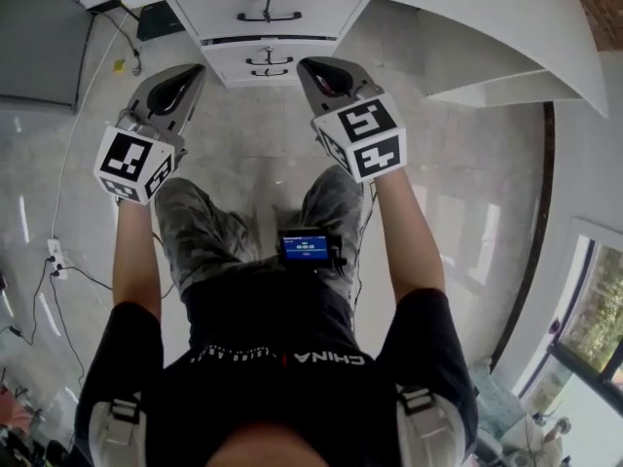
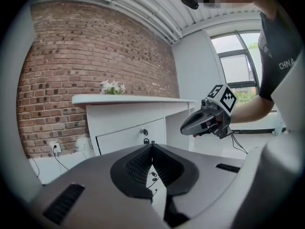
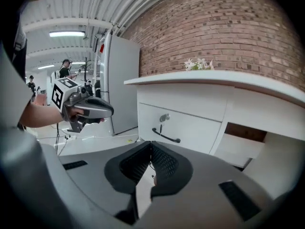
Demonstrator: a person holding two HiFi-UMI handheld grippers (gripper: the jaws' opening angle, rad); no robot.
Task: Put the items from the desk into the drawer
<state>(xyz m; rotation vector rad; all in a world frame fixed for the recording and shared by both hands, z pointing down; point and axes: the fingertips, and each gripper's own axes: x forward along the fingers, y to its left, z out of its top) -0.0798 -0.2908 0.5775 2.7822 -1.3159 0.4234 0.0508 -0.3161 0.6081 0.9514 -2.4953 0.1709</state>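
A white desk [image 1: 467, 8] stands ahead of me, its drawers [image 1: 268, 13] closed and fitted with dark handles. The left gripper [image 1: 188, 74] and the right gripper [image 1: 313, 68] hover side by side in front of the drawers, above the floor. Both are shut and hold nothing. In the left gripper view the jaws meet at the tip [image 2: 152, 148], facing a drawer front [image 2: 128, 135]. The right gripper's [image 3: 151, 147] tips also meet, toward a drawer handle [image 3: 166, 136]. Small white flowers [image 3: 198, 63] sit on the desk top; no other item on it shows.
A brick wall [image 2: 95, 56] backs the desk. An open recess [image 3: 243, 132] lies right of the drawers. Cables and a socket strip [image 1: 54, 256] lie on the floor at left. A tall white cabinet [image 3: 119, 85] and people [image 3: 64, 68] stand further off.
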